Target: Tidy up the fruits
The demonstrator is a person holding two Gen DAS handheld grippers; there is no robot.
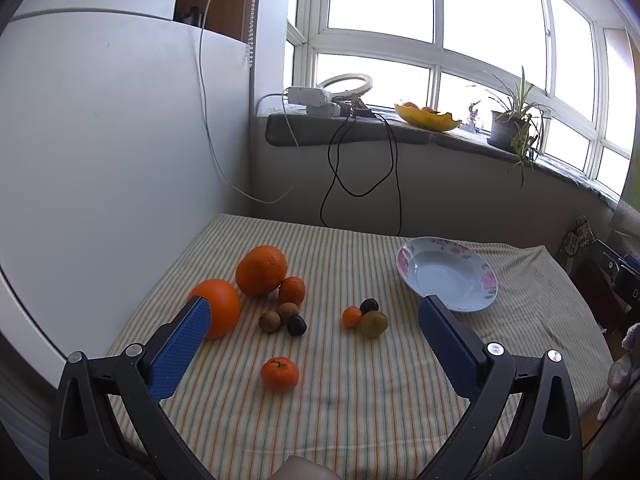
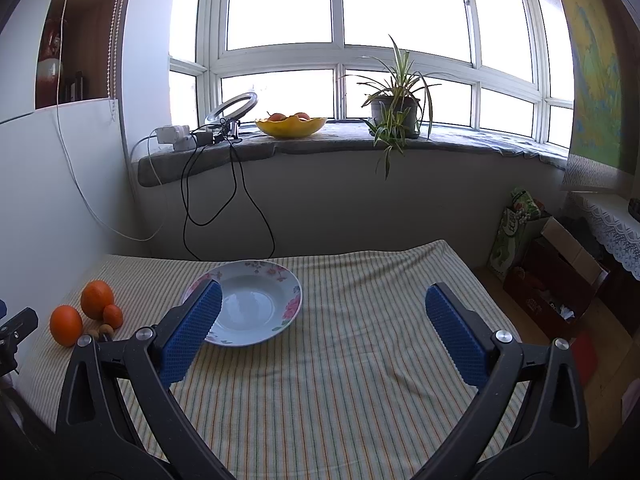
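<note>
Floral plate (image 2: 256,276) holds nothing; fruits (image 1: 280,304) loose on striped cloth (image 2: 340,380). Left gripper (image 1: 314,312), right gripper (image 2: 323,298): fingers spread, released.

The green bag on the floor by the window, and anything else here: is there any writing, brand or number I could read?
Green bag: pale lettering on its side, too blurred to read.
Dark red box beside it: a small white mark, too small to read.
Flowered plate: flowers only, no words.
Yellow wall picture: no legible text.
Nothing else carries readable text.
</note>
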